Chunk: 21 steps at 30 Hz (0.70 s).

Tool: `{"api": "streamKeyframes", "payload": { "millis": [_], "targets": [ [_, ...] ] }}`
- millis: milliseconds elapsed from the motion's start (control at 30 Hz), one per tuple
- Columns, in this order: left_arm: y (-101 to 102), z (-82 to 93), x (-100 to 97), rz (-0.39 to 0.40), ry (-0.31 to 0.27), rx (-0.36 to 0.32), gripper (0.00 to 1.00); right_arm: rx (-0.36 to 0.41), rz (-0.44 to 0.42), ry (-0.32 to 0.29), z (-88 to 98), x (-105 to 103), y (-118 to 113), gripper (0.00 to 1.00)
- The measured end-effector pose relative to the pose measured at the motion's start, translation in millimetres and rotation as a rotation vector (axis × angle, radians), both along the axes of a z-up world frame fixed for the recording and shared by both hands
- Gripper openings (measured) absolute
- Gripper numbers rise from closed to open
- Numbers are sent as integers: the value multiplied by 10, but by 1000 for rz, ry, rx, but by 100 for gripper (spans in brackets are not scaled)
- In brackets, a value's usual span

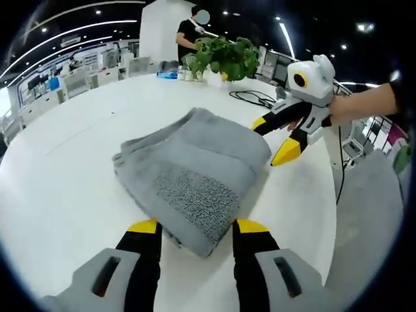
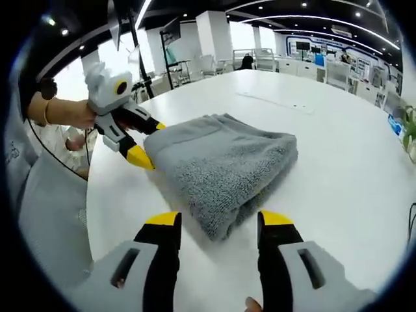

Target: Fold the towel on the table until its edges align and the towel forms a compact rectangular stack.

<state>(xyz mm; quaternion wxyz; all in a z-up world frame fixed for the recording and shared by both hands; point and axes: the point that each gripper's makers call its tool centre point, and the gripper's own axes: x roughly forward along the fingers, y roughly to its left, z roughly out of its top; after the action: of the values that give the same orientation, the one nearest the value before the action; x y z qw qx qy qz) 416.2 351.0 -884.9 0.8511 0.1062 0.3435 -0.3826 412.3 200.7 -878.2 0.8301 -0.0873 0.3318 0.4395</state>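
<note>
On the white surface [image 1: 65, 169] the grey towel [image 1: 195, 172] lies folded compactly. Left gripper [image 1: 195, 227] and right gripper [image 2: 218, 221] both stand wide, empty. Next, probably just squaring edges.

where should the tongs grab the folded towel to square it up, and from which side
Probably the near corner of the grey towel, where the layers' edges lie stacked and show as a thick lip on the white table. Come in low and level with the tabletop, as the left tongs already straddle that corner with jaws open, so they close across all the layers at once.
</note>
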Motion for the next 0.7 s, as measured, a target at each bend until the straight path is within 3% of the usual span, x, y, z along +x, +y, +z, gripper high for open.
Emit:
{"api": "streamKeyframes", "payload": {
  "millis": [333,433,700],
  "targets": [
    [284,481,-166,85,-111,-42,66,21,-59,-28,273,-283,-233,51],
    [339,608,-265,107,-137,-72,66,62,-119,-32,384,-363,-311,51],
    [481,698,-498,118,-158,-78,73,85,-165,-40,480,-606,-398,52]
  ]
}}
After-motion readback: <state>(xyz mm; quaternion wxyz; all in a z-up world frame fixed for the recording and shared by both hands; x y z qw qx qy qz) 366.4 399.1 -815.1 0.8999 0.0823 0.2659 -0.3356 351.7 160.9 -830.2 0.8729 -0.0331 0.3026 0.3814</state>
